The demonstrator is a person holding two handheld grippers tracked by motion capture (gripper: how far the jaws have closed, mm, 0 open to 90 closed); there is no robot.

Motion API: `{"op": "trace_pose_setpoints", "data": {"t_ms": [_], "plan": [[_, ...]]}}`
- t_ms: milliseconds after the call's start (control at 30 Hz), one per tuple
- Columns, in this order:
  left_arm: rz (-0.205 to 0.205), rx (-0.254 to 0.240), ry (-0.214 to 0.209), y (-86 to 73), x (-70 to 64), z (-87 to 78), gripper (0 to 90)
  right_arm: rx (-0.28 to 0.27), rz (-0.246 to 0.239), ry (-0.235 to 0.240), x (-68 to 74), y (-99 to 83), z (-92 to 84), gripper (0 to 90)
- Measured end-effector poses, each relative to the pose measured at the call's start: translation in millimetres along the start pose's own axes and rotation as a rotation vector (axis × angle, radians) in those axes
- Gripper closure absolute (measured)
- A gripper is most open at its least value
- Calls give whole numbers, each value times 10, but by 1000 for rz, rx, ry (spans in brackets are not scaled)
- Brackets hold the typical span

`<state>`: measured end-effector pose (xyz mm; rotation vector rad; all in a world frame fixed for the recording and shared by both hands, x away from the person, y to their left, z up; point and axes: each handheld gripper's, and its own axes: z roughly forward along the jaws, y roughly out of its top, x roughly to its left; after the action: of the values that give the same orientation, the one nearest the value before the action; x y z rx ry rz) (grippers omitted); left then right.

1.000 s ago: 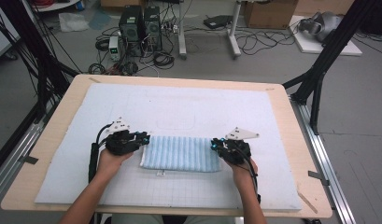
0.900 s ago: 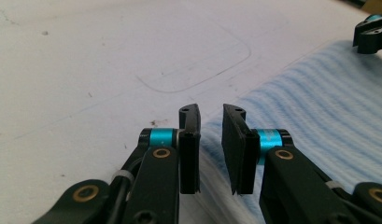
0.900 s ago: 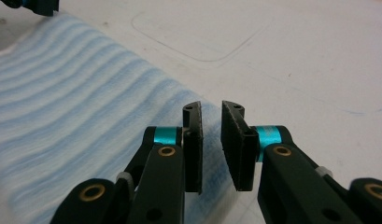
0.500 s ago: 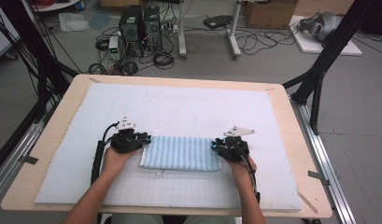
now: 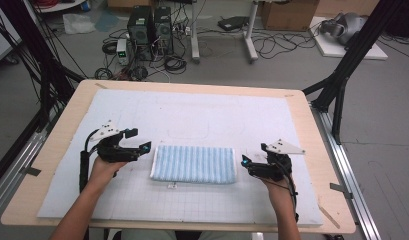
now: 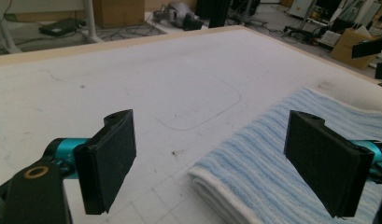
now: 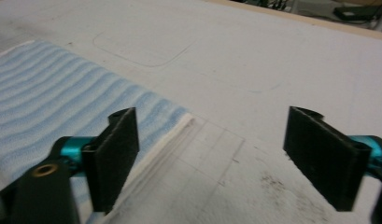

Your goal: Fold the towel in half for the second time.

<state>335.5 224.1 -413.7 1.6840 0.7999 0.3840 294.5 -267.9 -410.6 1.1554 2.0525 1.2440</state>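
A folded blue-and-white striped towel (image 5: 193,164) lies flat on the white gridded mat (image 5: 202,115) that covers the wooden table (image 5: 312,120), in the near half of the mat and about midway across it. Everything else can be placed from this towel.

The left gripper (image 5: 137,146) sits just off the towel's left short edge, apart from the cloth, held by the person's left hand (image 5: 103,169). In the left gripper view its two black jaws stand wide apart and released, with nothing between them; the towel's folded corner (image 6: 212,179) lies below and between them, its white hem showing, and the striped surface runs off under the jaw on that view's right side.

The right gripper (image 5: 249,165) sits just off the towel's right short edge, also clear of it, held by the right hand (image 5: 277,187). In the right gripper view its jaws are likewise spread and empty; the towel's stacked edge (image 7: 165,135) passes behind the jaw on that view's left side, while the other jaw hangs over bare mat with dark smudges.

Beyond the towel, a faint rounded-rectangle outline (image 5: 188,131) is drawn on the mat. Past the table's far edge, cables and computer towers (image 5: 151,25) rest on the floor.
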Motion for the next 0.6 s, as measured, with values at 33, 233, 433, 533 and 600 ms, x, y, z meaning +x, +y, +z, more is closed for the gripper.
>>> {"op": "trace_pose_setpoints", "data": {"t_ms": [33,233,433,533,600], "plan": [[3,-9,-14,-7,0,-31,173,-3,2,5,-13,-11,-37,119],[29,-59,-14,-39,-37,-177,201,-2,-53,11,-15,-77,-203,114],[32,-65,11,-45,-44,-247,204,-22,-44,-12,-38,-140,-291,113],[19,-63,39,-55,-22,-272,203,-26,-24,-22,-65,-166,-312,113],[12,-71,46,-61,-14,-291,204,-35,-20,-35,-77,-180,-333,113]]}}
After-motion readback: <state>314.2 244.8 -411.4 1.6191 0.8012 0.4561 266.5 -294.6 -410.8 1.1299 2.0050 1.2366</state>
